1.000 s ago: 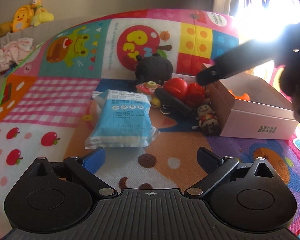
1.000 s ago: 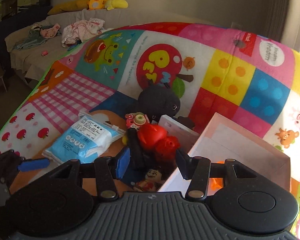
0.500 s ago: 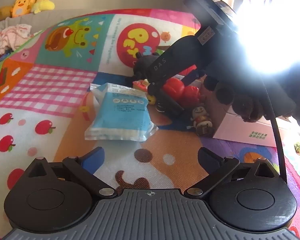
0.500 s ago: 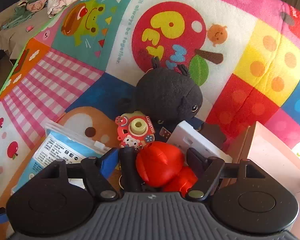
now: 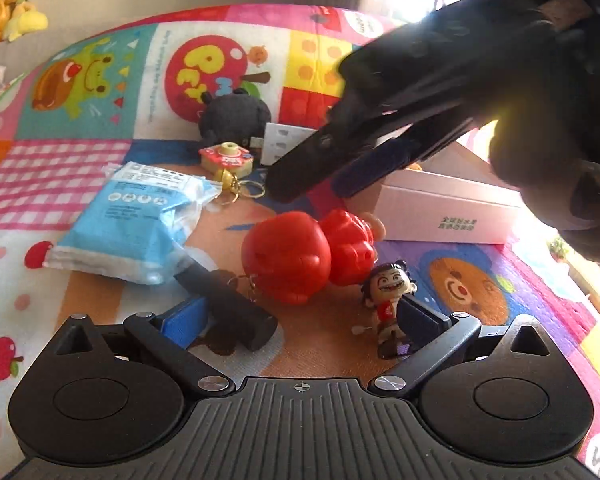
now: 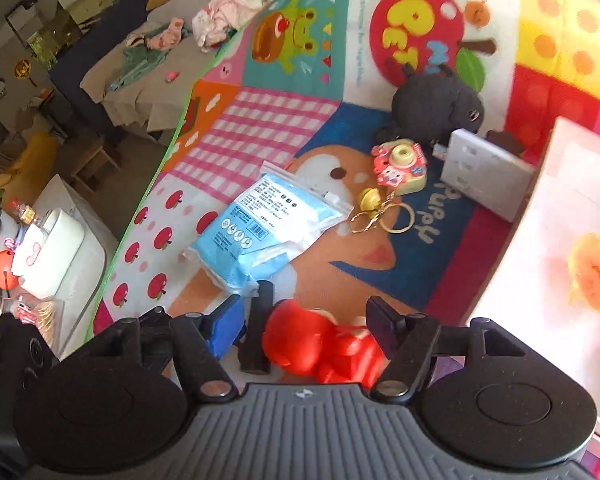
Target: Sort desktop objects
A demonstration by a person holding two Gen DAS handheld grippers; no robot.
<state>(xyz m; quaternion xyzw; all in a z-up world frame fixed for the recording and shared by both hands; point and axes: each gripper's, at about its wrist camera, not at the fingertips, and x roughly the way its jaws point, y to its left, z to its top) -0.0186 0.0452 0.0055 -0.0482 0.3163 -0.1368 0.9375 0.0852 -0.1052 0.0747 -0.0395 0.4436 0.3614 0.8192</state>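
While the right gripper (image 6: 306, 330), jaws closing, straddles the red toy (image 6: 320, 344) ungripped, the pink box (image 6: 560, 240) at two o'clock looks next; left gripper (image 5: 300, 316) hangs open.

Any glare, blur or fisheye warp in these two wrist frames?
Left wrist: window glare blows out the top right; the backlit right gripper is dark and smeared. Right wrist: evenly lit, colourful play mat edge bows with fisheye; pale pink cardboard box washed out.
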